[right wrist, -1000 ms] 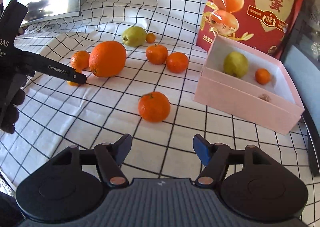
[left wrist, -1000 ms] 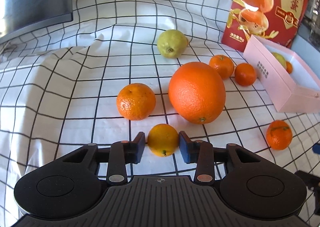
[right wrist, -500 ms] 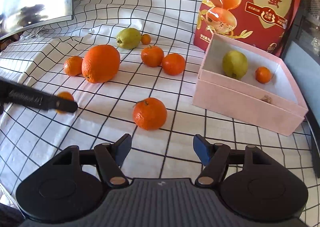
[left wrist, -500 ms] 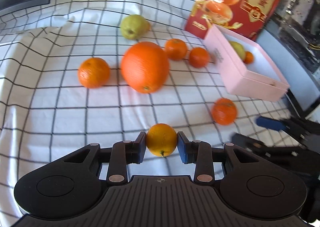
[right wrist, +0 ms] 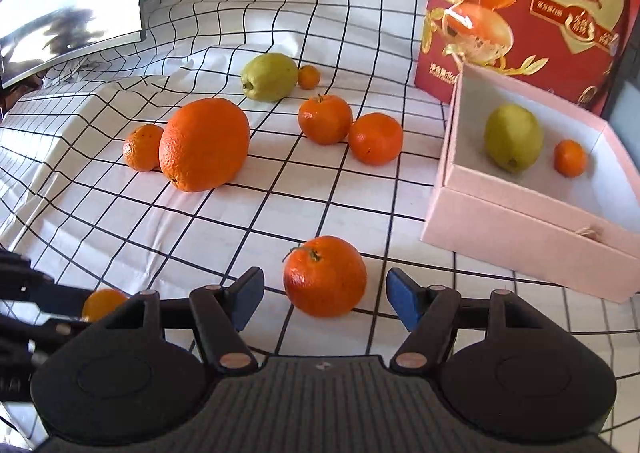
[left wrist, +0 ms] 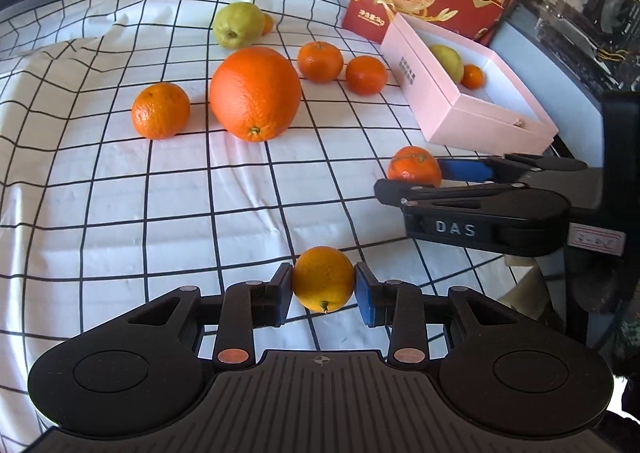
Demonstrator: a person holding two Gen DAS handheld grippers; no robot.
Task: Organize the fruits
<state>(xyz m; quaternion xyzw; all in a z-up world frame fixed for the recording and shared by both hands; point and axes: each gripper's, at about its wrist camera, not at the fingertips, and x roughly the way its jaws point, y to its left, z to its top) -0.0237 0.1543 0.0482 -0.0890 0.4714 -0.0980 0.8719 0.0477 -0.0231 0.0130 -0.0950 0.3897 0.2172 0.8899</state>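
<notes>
**Two fruits in play beside the pink box**

You are holding a small yellow-orange citrus fruit [left wrist: 323,279] clamped between the blue pads of your left gripper [left wrist: 323,291], clear of the white black-gridded cloth [left wrist: 120,181], well short of the open pink cardboard box [left wrist: 472,121]; the grip across its middle is likely keeping the round fruit from rolling out on the way there. Your right gripper [right wrist: 325,299] is standing with its jaws apart on either side of a stemmed orange mandarin [right wrist: 325,276], which is resting on the cloth just in front of the box, the pads not touching it. That wide stance is probably leaving room to close squarely. Inside the box a green-yellow pear-like fruit [right wrist: 513,137] and a tiny orange fruit [right wrist: 570,158] are already lying. Farther from the box a large round orange [right wrist: 204,144] and several smaller ones are waiting.
</notes>
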